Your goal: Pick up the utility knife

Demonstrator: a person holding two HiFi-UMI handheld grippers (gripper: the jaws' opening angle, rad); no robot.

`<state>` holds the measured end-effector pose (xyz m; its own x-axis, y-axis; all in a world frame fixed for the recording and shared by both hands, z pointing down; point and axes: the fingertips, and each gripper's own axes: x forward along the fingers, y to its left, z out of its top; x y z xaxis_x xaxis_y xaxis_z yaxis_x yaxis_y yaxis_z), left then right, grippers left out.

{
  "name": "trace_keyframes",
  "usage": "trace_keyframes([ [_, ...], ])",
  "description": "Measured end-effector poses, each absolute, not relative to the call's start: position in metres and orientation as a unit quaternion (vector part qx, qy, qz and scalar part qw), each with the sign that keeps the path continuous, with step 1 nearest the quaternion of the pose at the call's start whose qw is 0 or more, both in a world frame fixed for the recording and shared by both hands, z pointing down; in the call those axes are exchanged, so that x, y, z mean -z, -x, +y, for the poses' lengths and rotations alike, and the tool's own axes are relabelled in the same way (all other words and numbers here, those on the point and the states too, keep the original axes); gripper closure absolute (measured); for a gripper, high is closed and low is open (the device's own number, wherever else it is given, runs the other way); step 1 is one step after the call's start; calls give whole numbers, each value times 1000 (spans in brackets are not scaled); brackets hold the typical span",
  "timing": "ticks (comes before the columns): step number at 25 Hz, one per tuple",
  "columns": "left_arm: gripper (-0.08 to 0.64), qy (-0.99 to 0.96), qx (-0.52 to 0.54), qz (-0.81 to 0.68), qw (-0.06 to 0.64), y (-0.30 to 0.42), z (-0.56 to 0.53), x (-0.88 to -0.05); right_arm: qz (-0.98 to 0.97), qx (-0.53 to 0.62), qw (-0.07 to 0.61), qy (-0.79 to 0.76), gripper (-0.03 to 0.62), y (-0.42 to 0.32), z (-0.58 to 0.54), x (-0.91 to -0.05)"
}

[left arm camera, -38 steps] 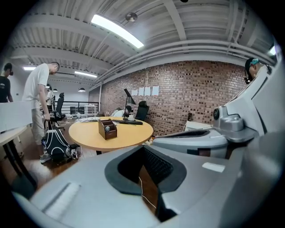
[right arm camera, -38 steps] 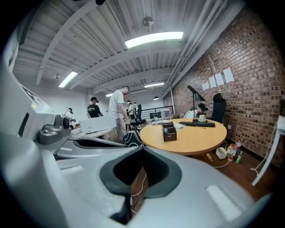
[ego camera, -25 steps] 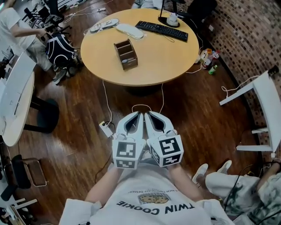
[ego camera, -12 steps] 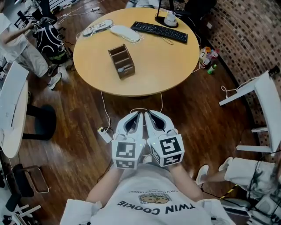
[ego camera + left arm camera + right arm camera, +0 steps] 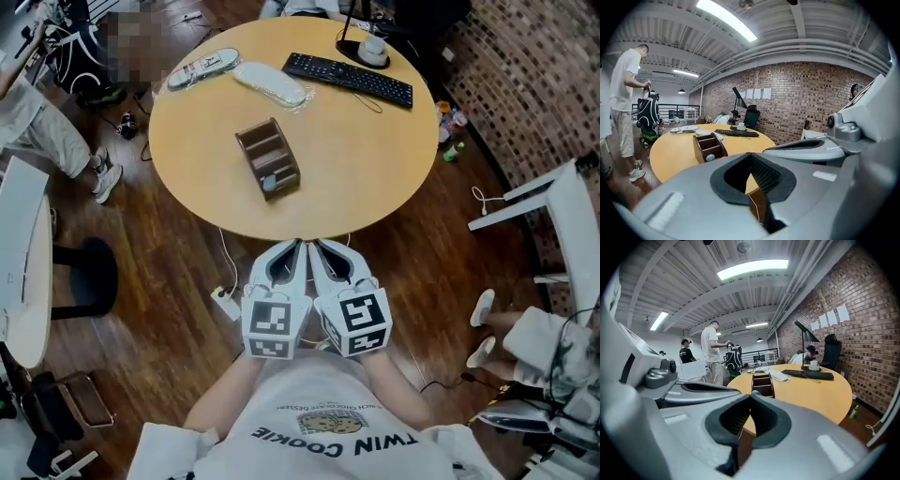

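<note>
Sitting inside brown organizer: bluish object.

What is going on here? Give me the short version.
A person holds a grey two-jaw gripper in each hand. The left gripper and right gripper sit side by side, jaws shut and empty, just short of the round light-wood table. On it stand a dark brown wooden desk organiser and a black keyboard. Nothing is picked up yet, and no utility knife can be made out.
</note>
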<state>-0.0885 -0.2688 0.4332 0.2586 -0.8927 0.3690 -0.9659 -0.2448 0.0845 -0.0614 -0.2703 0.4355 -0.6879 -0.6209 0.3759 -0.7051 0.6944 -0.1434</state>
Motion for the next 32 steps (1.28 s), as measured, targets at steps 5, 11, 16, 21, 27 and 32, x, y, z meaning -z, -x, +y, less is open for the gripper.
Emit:
trace_keyframes([
  [5, 552, -785, -125, -588, 149, 117, -294, -434, -905, -141, 161, -368, 592, 92, -292, -439],
  [11, 552, -799, -143, -569, 130, 143, -319, -439, -897, -142, 163, -385, 592, 116, -312, -441],
  [16, 552, -806, -150, -561, 115, 150, -328, -440, -893, -138, 163, -396, 592, 122, -319, -442],
  [21, 552, -812, -170, -549, 102, 155, -337, -450, -888, -139, 158, -408, 591, 120, -324, -441],
  [27, 520, -807, -235, -539, 40, 162, -352, -464, -886, -141, 158, -413, 592, 118, -329, -446],
  [32, 476, -799, -289, -527, 21, 167, -368, -489, -884, -143, 157, -416, 592, 111, -339, -453],
])
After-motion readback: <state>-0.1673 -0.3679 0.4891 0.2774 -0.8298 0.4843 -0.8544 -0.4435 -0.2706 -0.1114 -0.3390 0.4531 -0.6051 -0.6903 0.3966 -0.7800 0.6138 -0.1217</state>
